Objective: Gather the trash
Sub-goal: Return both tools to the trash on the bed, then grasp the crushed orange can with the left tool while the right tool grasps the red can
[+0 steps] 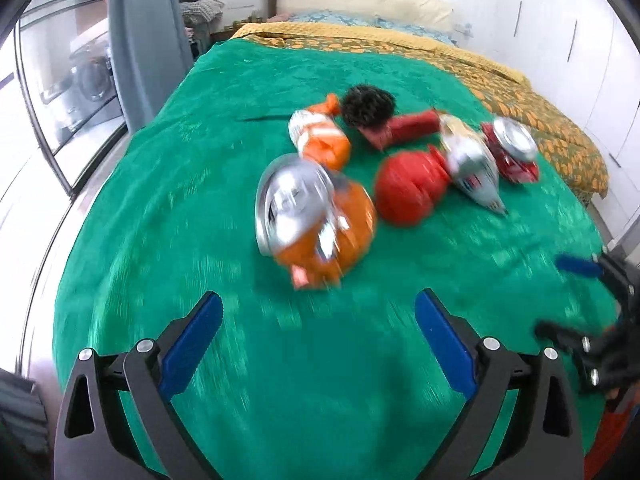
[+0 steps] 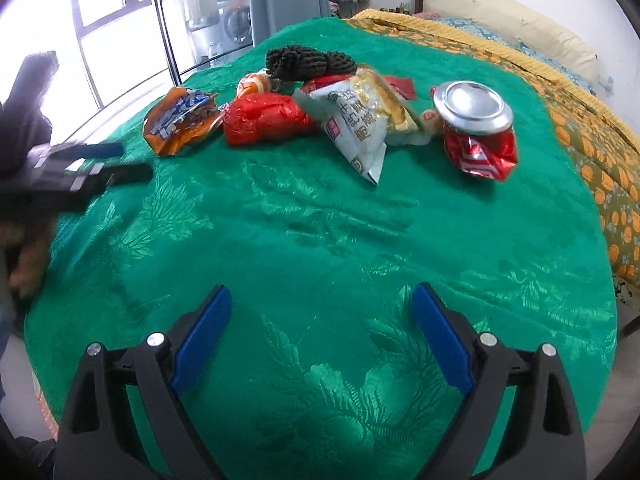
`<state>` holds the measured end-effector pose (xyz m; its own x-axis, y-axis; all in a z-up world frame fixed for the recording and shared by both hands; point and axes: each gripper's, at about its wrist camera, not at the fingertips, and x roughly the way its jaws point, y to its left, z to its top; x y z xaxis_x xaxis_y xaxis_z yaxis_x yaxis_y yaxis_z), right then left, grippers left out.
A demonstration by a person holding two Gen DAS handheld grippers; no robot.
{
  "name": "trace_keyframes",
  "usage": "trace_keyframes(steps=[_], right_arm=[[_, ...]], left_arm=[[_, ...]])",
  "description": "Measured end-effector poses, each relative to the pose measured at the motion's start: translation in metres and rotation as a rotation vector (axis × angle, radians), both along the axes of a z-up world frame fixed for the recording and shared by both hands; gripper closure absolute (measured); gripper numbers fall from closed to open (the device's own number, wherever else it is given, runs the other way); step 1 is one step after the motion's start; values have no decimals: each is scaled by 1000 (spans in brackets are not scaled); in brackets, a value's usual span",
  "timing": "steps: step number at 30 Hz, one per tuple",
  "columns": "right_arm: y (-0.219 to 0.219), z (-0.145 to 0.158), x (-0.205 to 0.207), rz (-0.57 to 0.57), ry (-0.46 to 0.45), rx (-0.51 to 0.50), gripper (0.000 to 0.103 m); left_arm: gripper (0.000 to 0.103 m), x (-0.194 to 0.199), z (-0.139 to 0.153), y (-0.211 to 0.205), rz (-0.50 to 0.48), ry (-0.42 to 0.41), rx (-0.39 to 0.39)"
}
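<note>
Both grippers hang over a green bedspread [image 2: 320, 240] with jaws spread wide and nothing between them: the left gripper [image 1: 319, 312] at the bottom of its view, the right gripper [image 2: 322, 304] likewise. The trash lies in a cluster at upper centre: a crushed red can [image 2: 476, 136], a white snack bag [image 2: 360, 124], a red wrapper [image 2: 264, 118], an orange packet [image 2: 180, 120] and a black mesh lump [image 2: 308, 62].

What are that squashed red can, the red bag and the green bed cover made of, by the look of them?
Red can: thin metal, likely aluminium; shiny silver end, creased painted wall.
Red bag: thin plastic film, glossy and crumpled.
Green cover: woven fabric with a satin sheen and leaf pattern; the fibre cannot be told.
</note>
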<state>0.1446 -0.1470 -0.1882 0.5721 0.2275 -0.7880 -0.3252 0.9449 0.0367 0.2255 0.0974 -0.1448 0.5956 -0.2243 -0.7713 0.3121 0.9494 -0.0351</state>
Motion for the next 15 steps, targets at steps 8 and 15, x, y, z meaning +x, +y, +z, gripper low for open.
trace_keyframes(steps=[8,15], right_arm=[[-2,0,1,-8,3,-15,12],[-2,0,1,-9,3,-15,12]], left_arm=[[6,57,-16,-18,-64,60,42],[26,63,-19,-30,-128,39,63]])
